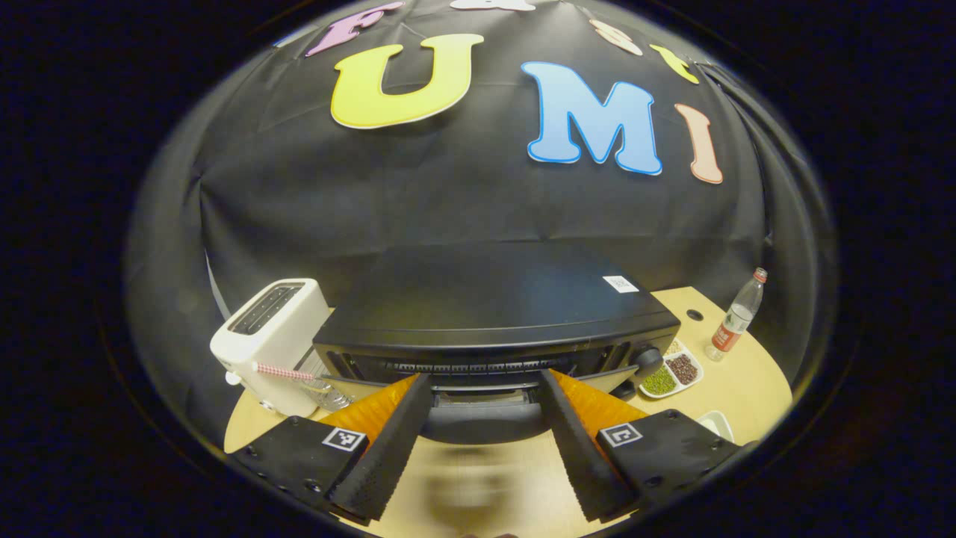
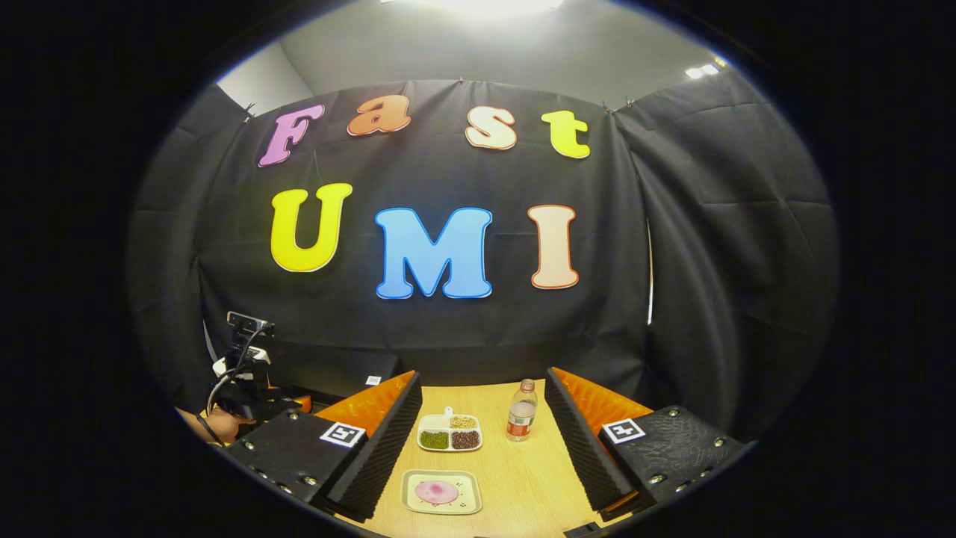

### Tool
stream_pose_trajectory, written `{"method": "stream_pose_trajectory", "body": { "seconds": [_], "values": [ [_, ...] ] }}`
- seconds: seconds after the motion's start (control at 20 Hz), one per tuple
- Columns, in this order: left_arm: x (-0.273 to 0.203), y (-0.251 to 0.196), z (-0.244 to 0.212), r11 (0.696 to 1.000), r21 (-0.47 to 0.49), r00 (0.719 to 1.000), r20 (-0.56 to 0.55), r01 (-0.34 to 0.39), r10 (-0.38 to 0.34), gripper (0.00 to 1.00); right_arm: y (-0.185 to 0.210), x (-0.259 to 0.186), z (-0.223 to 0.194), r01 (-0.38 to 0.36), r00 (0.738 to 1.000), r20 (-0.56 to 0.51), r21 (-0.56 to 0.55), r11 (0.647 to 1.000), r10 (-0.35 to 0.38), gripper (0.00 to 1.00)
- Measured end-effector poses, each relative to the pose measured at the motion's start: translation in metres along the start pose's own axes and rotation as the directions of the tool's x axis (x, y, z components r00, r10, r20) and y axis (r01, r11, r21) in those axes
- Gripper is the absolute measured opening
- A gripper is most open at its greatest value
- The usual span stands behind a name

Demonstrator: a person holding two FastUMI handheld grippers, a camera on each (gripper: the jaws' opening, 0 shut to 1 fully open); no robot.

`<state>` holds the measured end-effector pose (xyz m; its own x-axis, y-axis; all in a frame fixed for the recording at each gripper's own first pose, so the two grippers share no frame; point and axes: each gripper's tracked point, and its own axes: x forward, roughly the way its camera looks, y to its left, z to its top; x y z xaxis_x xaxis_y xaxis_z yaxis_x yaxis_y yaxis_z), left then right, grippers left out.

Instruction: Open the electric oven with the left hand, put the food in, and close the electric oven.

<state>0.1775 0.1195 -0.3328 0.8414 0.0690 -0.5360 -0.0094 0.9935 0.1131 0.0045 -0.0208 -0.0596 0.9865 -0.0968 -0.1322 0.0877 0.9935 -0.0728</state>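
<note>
Left gripper lined up on the oven door handle, food waiting by the right gripper.

In the left gripper view the left gripper (image 1: 484, 441) stands wide and empty, the electric oven (image 1: 497, 317) just beyond; its door handle (image 1: 485, 387) runs left to right across the gap between the fingers, and the door looks slightly ajar, though blur hides how far. In the right gripper view the right gripper (image 2: 482, 448) is spread wide too, holding nothing, with the plate of food (image 2: 441, 492) lying near, between its fingers.
</note>
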Motion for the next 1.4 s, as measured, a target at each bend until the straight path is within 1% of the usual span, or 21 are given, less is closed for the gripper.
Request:
{"method": "stream_pose_trajectory", "body": {
  "seconds": [0.05, 0.1, 0.15, 0.25, 0.3, 0.35, 0.4, 0.6, 0.65, 0.8, 0.85, 0.95, 1.0, 1.05, 1.1, 1.15, 1.2, 1.25, 1.3, 1.35, 1.4],
  "values": [
    [-0.004, -0.001, -0.004, 1.0, 0.004, 1.0, 0.001, -0.003, 0.003, 0.98, 0.002, 0.001, 0.0, -0.006, 1.0, -0.002, -0.002, 1.0, 0.006, 1.0],
    [-0.008, -0.001, -0.01, 1.0, 0.006, 1.0, -0.005, -0.007, 0.007, 1.0, 0.004, 0.001, 0.0, -0.01, 1.0, -0.002, -0.002, 1.0, 0.01, 1.0],
    [-0.012, -0.002, -0.015, 1.0, 0.006, 1.0, -0.009, -0.013, 0.013, 0.98, 0.006, 0.0, 0.001, -0.015, 1.0, -0.002, -0.001, 1.0, 0.015, 1.0],
    [-0.017, -0.003, -0.027, 0.999, 0.029, 0.999, -0.021, -0.025, 0.026, 0.98, 0.007, -0.001, -0.001, -0.024, 1.0, -0.006, 0.0, 1.0, 0.024, 0.99],
    [-0.02, -0.004, -0.03, 0.999, 0.036, 0.999, -0.019, -0.027, 0.028, 0.94, 0.008, -0.002, -0.002, -0.028, 1.0, -0.006, -0.002, 1.0, 0.028, 1.0],
    [-0.022, -0.004, -0.035, 0.999, 0.033, 0.999, -0.027, -0.026, 0.027, 0.93, 0.008, -0.003, -0.002, -0.028, 1.0, -0.006, -0.004, 1.0, 0.028, 1.0],
    [-0.025, -0.004, -0.042, 0.999, 0.023, 0.999, -0.035, -0.023, 0.024, 0.98, 0.008, -0.005, -0.003, -0.027, 1.0, -0.008, -0.004, 1.0, 0.027, 1.0],
    [-0.037, -0.004, -0.069, 1.0, 0.016, 0.997, -0.074, -0.011, 0.012, 1.0, 0.006, -0.007, -0.011, -0.022, 0.999, -0.025, 0.01, 1.0, 0.023, 1.0],
    [-0.04, -0.005, -0.077, 1.0, 0.007, 0.996, -0.088, -0.011, 0.012, 0.98, 0.005, -0.007, -0.011, -0.02, 0.999, -0.027, 0.012, 1.0, 0.021, 1.0],
    [-0.044, -0.005, -0.105, 1.0, -0.022, 0.99, -0.142, -0.012, 0.008, 0.98, 0.0, -0.008, -0.014, -0.005, 1.0, -0.027, 0.004, 1.0, 0.005, 1.0],
    [-0.043, -0.005, -0.113, 1.0, -0.03, 0.988, -0.156, -0.008, 0.003, 1.0, 0.0, -0.008, -0.015, -0.004, 1.0, -0.031, 0.005, 1.0, 0.004, 1.0],
    [-0.044, -0.004, -0.129, 1.0, -0.027, 0.982, -0.188, -0.005, 0.0, 1.0, 0.0, -0.009, -0.018, 0.001, 0.999, -0.039, 0.009, 1.0, 0.0, 1.0],
    [-0.045, -0.001, -0.132, 1.0, -0.017, 0.981, -0.191, -0.019, 0.015, 1.0, 0.001, -0.008, -0.02, 0.002, 0.999, -0.045, 0.011, 1.0, -0.001, 1.0],
    [-0.047, 0.002, -0.127, 1.0, -0.006, 0.984, -0.173, -0.031, 0.029, 0.94, 0.002, -0.009, -0.022, 0.0, 0.999, -0.053, 0.012, 1.0, 0.0, 1.0],
    [-0.051, -0.001, -0.118, 1.0, -0.009, 0.989, -0.143, -0.028, 0.027, 0.98, 0.004, -0.008, -0.026, -0.004, 0.998, -0.064, 0.016, 1.0, 0.005, 1.0],
    [-0.057, -0.005, -0.101, 1.0, -0.015, 0.994, -0.107, -0.018, 0.016, 0.98, 0.005, -0.007, -0.031, -0.01, 0.997, -0.079, 0.022, 1.0, 0.011, 1.0],
    [-0.067, -0.007, -0.08, 1.0, -0.015, 0.998, -0.056, -0.017, 0.016, 0.98, 0.005, -0.004, -0.037, -0.013, 0.995, -0.101, 0.028, 1.0, 0.016, 1.0],
    [-0.076, -0.007, -0.059, 1.0, -0.018, 1.0, -0.008, -0.016, 0.016, 0.94, 0.004, -0.001, -0.045, -0.021, 0.991, -0.131, 0.037, 0.999, 0.026, 1.0],
    [-0.088, -0.01, -0.036, 1.0, -0.027, 0.999, 0.047, -0.011, 0.013, 1.0, 0.005, 0.005, -0.056, -0.033, 0.985, -0.17, 0.047, 0.998, 0.04, 1.0],
    [-0.101, -0.013, -0.01, 0.999, -0.038, 0.995, 0.103, -0.004, 0.008, 0.93, 0.005, 0.012, -0.07, -0.049, 0.974, -0.217, 0.06, 0.997, 0.061, 1.0],
    [-0.117, -0.015, 0.017, 0.999, -0.05, 0.987, 0.159, 0.001, 0.007, 0.98, 0.007, 0.019, -0.083, -0.074, 0.96, -0.264, 0.077, 0.994, 0.092, 1.0]
  ]
}}
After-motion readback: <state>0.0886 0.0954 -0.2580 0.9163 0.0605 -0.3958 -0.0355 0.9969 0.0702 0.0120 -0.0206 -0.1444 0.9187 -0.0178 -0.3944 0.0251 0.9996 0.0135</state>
